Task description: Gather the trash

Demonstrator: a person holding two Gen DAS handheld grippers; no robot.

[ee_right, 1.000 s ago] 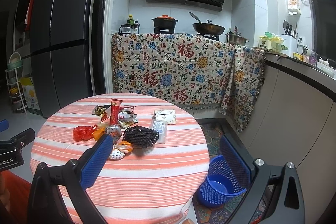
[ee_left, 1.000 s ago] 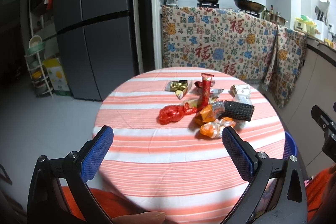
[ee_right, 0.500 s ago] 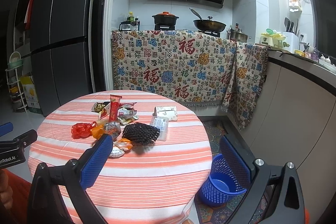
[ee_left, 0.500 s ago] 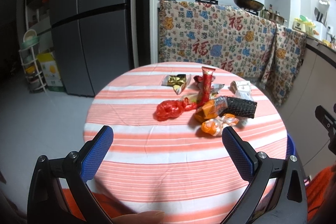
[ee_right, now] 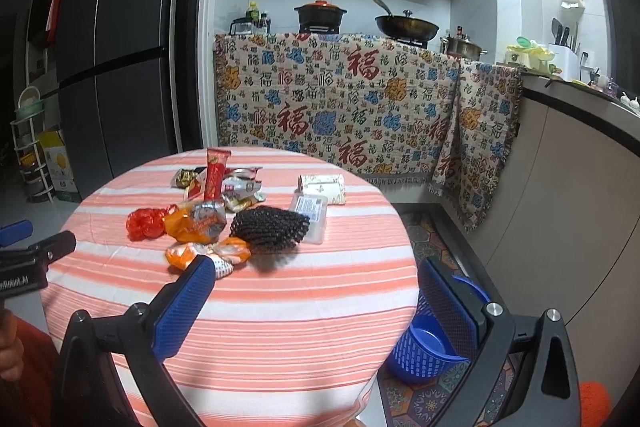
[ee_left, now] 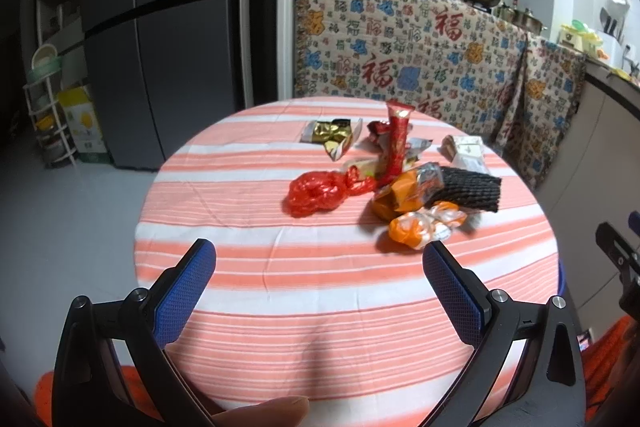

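Both views slid closer to the table point(ee_left: 248, 291) since a second ago. We've got the left gripper point(ee_left: 319, 261) and right gripper point(ee_right: 316, 281) spread wide, empty. Trash pile point(ee_left: 400, 183) sits ahead of them, blue basket point(ee_right: 430, 347) behind the right one's finger.

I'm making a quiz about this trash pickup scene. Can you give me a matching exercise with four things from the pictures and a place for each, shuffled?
Things:
1. blue basket
2. crumpled red plastic bag
3. black mesh sleeve
4. red-lidded black pot

Places:
A. on the stove behind the patterned cloth
B. on the floor to the right of the round table
C. at the left end of the trash pile
D. on the table just in front of the clear plastic tray

Pairs: 1-B, 2-C, 3-D, 4-A
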